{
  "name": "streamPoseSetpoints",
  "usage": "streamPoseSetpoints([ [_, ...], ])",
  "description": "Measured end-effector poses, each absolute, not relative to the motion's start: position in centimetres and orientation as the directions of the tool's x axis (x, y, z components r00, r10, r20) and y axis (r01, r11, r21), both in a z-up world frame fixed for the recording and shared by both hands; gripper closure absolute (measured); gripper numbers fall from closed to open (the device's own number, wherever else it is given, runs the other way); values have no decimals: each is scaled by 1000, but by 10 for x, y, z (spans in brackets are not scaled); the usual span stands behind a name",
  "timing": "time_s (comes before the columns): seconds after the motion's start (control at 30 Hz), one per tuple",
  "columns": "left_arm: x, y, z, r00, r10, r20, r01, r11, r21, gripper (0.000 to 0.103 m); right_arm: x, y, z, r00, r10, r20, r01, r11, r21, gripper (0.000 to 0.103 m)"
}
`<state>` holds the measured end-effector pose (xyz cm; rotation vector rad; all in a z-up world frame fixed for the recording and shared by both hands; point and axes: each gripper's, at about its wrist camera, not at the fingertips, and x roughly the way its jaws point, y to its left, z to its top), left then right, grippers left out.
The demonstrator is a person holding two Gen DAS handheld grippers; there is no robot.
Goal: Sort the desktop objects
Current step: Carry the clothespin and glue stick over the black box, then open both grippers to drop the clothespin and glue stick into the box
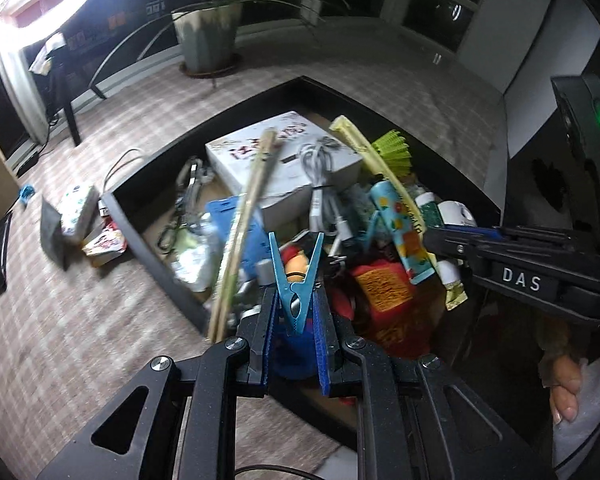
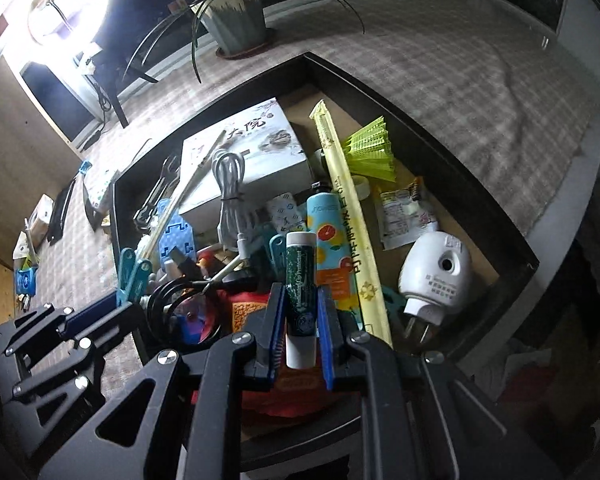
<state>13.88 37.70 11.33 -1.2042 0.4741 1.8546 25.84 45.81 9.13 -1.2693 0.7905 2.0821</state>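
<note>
My left gripper [image 1: 296, 300] is shut on a blue clothespin [image 1: 296, 280], whose prongs point up over a black tray [image 1: 148, 256]. From the right wrist view the same clothespin [image 2: 132, 272] sticks up from the left gripper [image 2: 116, 304] at the tray's left edge. My right gripper [image 2: 300, 304] is shut on an upright green and white tube [image 2: 300, 280] above the tray [image 2: 420, 160]. In the left wrist view, the right gripper [image 1: 436, 240] reaches in from the right with the tube [image 1: 430, 216] between its fingers.
The tray holds a white box [image 2: 240, 160], a white cable [image 2: 230, 188], a yellow paper sleeve [image 2: 348, 220], a green shuttlecock [image 2: 372, 152], a white plug device [image 2: 436, 276] and wooden chopsticks [image 1: 244, 220]. Tissue packs [image 1: 78, 210] lie left of it. A potted plant [image 1: 208, 36] stands behind.
</note>
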Motion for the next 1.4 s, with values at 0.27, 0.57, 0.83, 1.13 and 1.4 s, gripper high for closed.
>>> streamPoseSetpoints([
  [0.27, 143, 387, 114, -173, 441, -880, -824, -555, -116, 88, 254, 460, 92, -395, 162, -904, -719, -668, 194, 87],
  [0.57, 146, 390, 116, -175, 441, -880, -833, -543, -106, 87, 253, 459, 95, -393, 169, -904, -721, -666, 189, 87],
  [0.83, 148, 392, 118, -178, 444, -878, -839, -534, -100, 87, 255, 458, 96, -392, 175, -903, -725, -664, 186, 87],
  [1.13, 147, 393, 118, -177, 443, -879, -839, -534, -100, 87, 255, 457, 98, -390, 173, -905, -727, -661, 187, 87],
  [1.4, 142, 392, 119, -177, 435, -883, -828, -551, -106, 55, 261, 465, 101, -409, 166, -897, -753, -617, 230, 67],
])
